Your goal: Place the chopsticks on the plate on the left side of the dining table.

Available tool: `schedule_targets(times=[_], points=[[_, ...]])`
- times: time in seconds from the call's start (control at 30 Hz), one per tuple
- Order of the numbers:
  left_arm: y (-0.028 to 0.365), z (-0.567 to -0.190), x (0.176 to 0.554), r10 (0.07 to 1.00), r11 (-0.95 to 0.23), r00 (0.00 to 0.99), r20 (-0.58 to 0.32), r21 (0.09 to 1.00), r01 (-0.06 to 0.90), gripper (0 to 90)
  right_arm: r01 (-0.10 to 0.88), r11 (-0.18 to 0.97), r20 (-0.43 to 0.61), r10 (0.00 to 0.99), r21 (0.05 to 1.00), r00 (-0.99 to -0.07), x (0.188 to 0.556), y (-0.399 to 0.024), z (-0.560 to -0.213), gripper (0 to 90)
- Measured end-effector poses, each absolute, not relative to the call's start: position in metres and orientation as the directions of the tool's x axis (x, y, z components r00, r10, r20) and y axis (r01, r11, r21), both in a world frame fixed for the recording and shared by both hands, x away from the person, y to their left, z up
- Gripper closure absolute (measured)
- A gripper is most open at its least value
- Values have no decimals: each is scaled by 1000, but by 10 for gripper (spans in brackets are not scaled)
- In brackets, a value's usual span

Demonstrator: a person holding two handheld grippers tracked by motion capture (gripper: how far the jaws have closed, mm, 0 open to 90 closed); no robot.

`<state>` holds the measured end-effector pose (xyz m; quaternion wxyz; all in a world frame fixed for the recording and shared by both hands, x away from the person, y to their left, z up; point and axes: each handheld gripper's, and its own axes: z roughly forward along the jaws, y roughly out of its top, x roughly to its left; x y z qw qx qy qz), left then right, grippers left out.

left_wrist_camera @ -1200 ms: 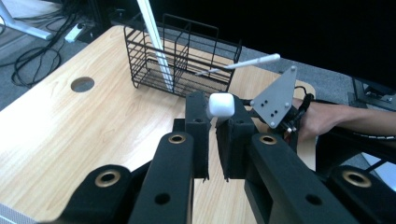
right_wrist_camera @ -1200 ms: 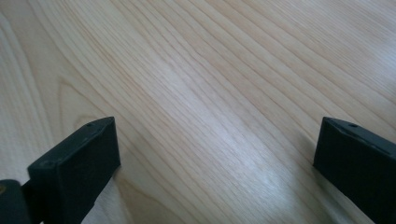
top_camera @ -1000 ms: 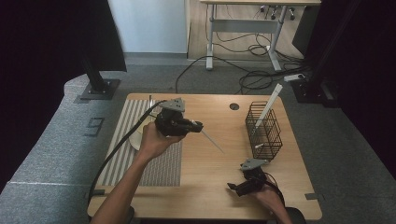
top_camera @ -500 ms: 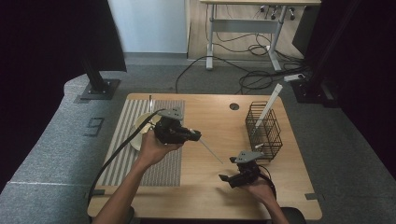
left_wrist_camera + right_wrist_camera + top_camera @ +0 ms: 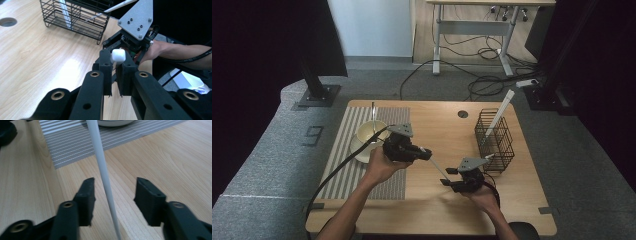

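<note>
My left gripper (image 5: 424, 152) is shut on the thick end of a long white chopstick (image 5: 437, 167), whose square end (image 5: 118, 55) pokes out between the pads in the left gripper view. The stick slants down to the right over the wooden table (image 5: 437, 125). Its thin end runs between the jaws of my right gripper (image 5: 447, 177). In the right gripper view the chopstick (image 5: 100, 152) passes through the gap of that gripper (image 5: 115, 187) with space on both sides. Those jaws have just been closing, and the pads are not pressing on the stick.
A black wire basket (image 5: 494, 140) at the right holds another white stick (image 5: 499, 112) leaning out. A cream bowl (image 5: 367, 135) with a utensil (image 5: 373, 112) in it sits on a striped mat (image 5: 347, 170) at the left. A round hole (image 5: 463, 114) is in the tabletop.
My right gripper has moved left and up to the chopstick's thin end and its jaws have narrowed around it. My left gripper has lowered with the stick.
</note>
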<state>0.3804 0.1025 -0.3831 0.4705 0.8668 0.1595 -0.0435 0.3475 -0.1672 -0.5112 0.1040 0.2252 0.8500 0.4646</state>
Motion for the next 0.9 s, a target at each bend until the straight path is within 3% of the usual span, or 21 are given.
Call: schedule_targets(times=[0.23,0.37,0.4,0.43,0.57,0.6,0.67,0.8,0.9], points=[[102,-386,381,234,-502,942,-239,800,328,831,242,478,12,435,844,-900,343,-168,-509,814],[106,-389,384,247,-477,936,-253,808,344,824,214,492,-16,422,844,-906,341,-168,-508,833],[108,-389,384,274,-471,933,-234,813,342,757,194,493,-26,405,848,-914,338,-167,-506,851],[109,-389,385,299,-460,928,-223,818,345,757,194,493,-26,405,848,-914,338,-167,-506,851],[113,-388,387,372,-426,909,-186,836,346,504,186,494,-30,397,849,-917,336,-165,-504,852],[114,-388,387,387,-421,907,-168,843,335,392,189,500,-29,395,845,-918,335,-165,-504,852],[113,-389,385,422,-420,897,-130,849,321,293,190,502,-28,396,843,-918,335,-164,-505,852],[109,-393,383,471,-456,881,-49,841,290,233,193,517,-28,389,834,-921,334,-163,-506,851],[110,-397,383,483,-459,875,-36,840,288,219,194,520,-30,391,832,-920,333,-164,-505,852]])
